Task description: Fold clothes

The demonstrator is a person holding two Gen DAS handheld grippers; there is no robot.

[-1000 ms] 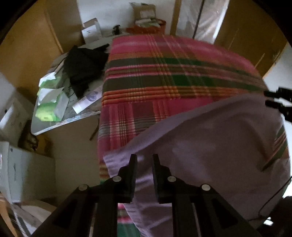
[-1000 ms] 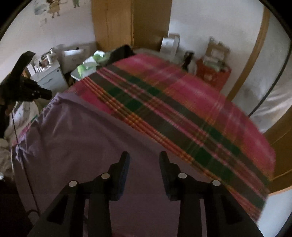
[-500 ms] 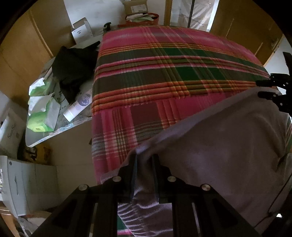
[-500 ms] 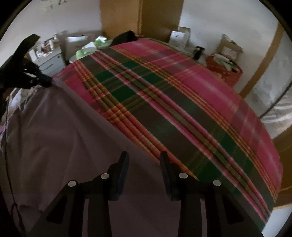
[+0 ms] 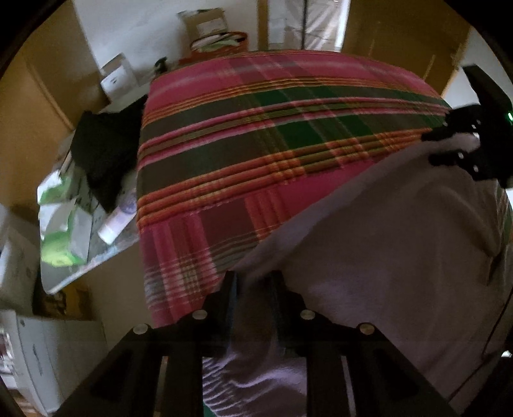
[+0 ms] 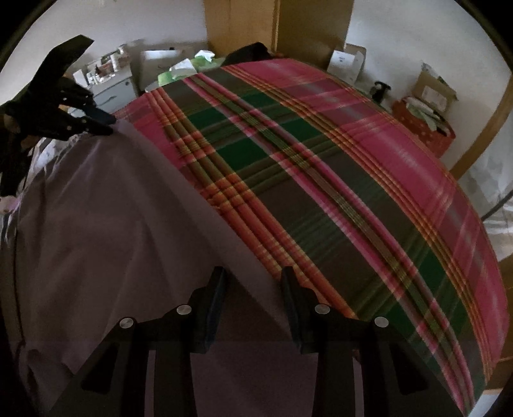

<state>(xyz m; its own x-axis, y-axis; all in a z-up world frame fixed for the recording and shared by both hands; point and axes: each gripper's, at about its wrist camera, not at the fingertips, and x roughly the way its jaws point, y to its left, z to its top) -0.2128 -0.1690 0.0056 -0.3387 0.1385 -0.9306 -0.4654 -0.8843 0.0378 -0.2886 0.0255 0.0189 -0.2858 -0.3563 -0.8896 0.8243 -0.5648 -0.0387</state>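
A pale lilac garment (image 5: 384,243) lies spread over the near part of a bed with a pink, green and orange plaid blanket (image 5: 256,134). My left gripper (image 5: 253,282) is shut on the garment's near left corner, with cloth bunched between the fingers. My right gripper (image 6: 253,288) stands with its jaws apart over the garment's (image 6: 105,231) right edge; cloth lies between and under them. The right gripper also shows in the left wrist view (image 5: 449,147), where cloth passes between its fingers. The left gripper shows in the right wrist view (image 6: 96,123) at the garment's far corner.
A side table (image 5: 80,266) left of the bed holds a black cloth (image 5: 105,150), green tissue packs (image 5: 57,247) and a tube (image 5: 118,215). Boxes (image 5: 205,22) and a red basket (image 6: 426,128) stand beyond the bed. Wooden wardrobes (image 6: 275,29) line the walls. A white cabinet (image 5: 38,353) is near left.
The left gripper has closed on the garment's corner and pulled it taut. Both grippers have moved forward over the bed, carrying the garment's edge further onto the blanket.
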